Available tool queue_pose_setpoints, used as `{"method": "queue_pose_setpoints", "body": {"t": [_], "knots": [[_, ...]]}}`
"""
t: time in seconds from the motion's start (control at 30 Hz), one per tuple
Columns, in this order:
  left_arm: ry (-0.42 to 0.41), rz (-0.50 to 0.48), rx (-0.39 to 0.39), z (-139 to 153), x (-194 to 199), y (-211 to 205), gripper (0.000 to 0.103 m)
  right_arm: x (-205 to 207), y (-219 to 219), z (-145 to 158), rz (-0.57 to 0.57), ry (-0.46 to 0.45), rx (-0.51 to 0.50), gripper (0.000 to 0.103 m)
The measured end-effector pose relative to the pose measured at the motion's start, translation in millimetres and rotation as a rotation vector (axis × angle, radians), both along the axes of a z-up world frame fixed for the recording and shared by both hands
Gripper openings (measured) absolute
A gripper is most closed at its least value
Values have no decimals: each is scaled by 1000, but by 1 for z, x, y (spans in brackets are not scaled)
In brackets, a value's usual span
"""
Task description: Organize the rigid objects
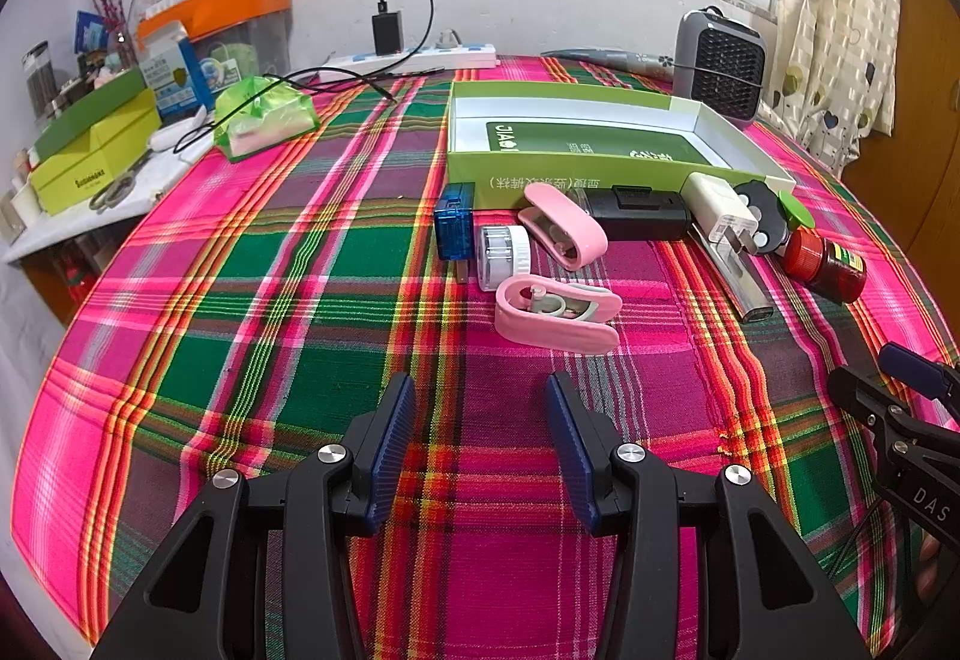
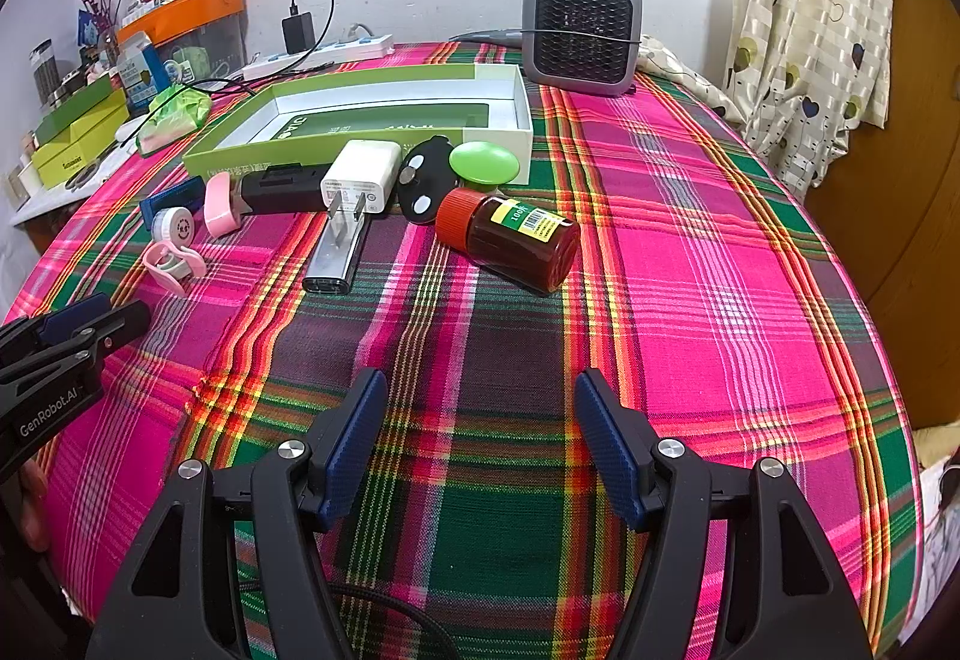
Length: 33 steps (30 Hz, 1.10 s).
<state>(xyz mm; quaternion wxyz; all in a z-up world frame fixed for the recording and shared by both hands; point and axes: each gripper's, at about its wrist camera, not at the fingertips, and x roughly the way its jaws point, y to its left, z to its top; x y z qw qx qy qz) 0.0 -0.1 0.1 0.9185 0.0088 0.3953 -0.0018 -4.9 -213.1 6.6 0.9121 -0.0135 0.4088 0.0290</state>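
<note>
Rigid objects, among them a pink clip (image 1: 557, 313), a white charger (image 2: 362, 176) and a brown bottle (image 2: 515, 240), lie clustered against the green box (image 1: 600, 144) on the plaid cloth (image 2: 690, 252). I hold the left gripper (image 1: 480, 390) and right gripper (image 2: 480, 384) above the cloth, both spread wide and empty.

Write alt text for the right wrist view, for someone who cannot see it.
An open right gripper hovers over a plaid tablecloth, facing a tipped brown bottle, a white charger and an open green box.
</note>
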Motion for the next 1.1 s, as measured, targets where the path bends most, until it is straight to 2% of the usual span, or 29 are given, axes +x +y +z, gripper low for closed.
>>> {"method": "queue_pose_setpoints", "body": {"t": [0.77, 1.1], "knots": [[0, -3, 1, 0, 0, 1, 44, 1, 0, 1, 2, 1, 0, 66], [28, -51, -40, 3, 7, 10, 44, 6, -7, 5, 71, 15, 35, 66]]}}
